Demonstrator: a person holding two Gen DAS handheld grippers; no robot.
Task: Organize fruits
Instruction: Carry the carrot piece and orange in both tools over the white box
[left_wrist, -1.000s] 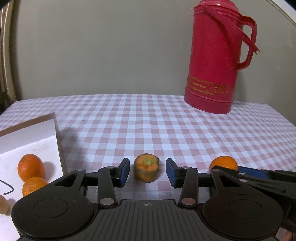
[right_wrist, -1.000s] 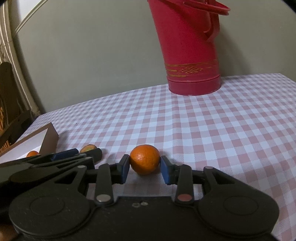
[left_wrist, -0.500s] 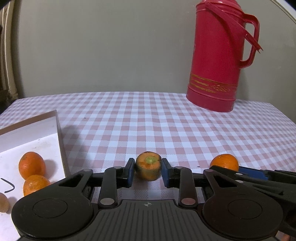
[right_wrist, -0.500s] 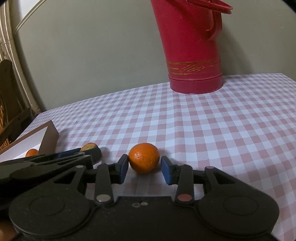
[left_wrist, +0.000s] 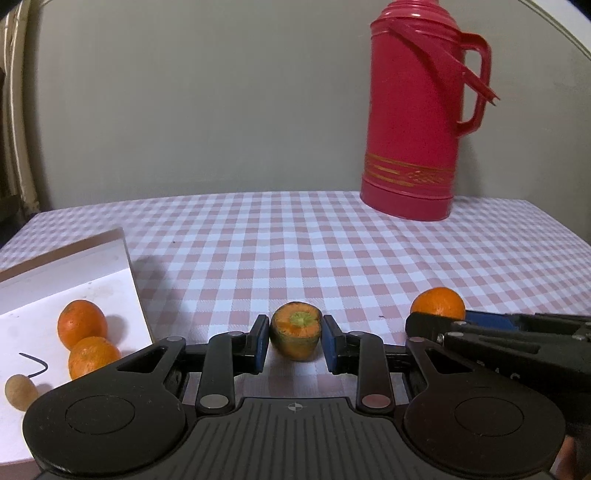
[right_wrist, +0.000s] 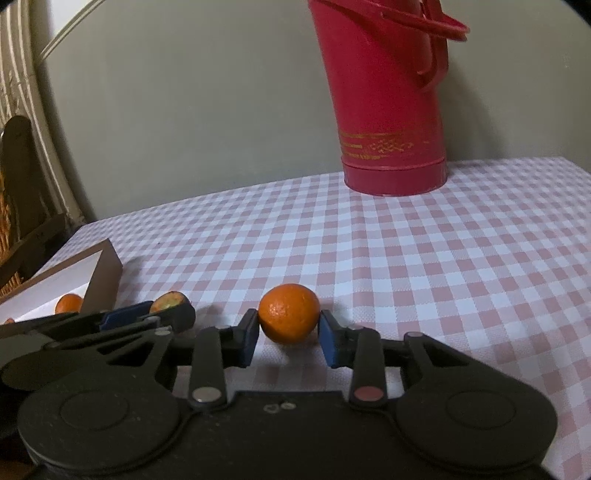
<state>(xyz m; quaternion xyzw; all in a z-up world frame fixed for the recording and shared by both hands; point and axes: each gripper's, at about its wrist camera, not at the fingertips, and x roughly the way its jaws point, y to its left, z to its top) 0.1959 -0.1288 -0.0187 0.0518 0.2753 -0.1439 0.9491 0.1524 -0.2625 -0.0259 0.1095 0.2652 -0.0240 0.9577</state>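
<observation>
My left gripper (left_wrist: 295, 341) is shut on a greenish-orange fruit (left_wrist: 295, 335) with a green stem end, held just above the checked cloth. My right gripper (right_wrist: 288, 334) is shut on a round orange (right_wrist: 289, 313); both pads touch it. That orange also shows in the left wrist view (left_wrist: 438, 303), behind the right gripper's fingers (left_wrist: 436, 326). The left gripper's fruit shows in the right wrist view (right_wrist: 168, 300). A white box (left_wrist: 110, 266) at the left holds two oranges (left_wrist: 82, 324) and a small tan fruit (left_wrist: 19, 390).
A tall red thermos jug (left_wrist: 417, 122) stands at the back right of the table, also in the right wrist view (right_wrist: 388, 110). The pink-and-white checked cloth (left_wrist: 295, 251) covers the table. A grey wall is behind. A chair back (right_wrist: 18, 177) stands at the far left.
Both grippers have closed: the left one on the greenish-orange fruit, the right one on the orange. Both fruits appear slightly raised from the cloth.
</observation>
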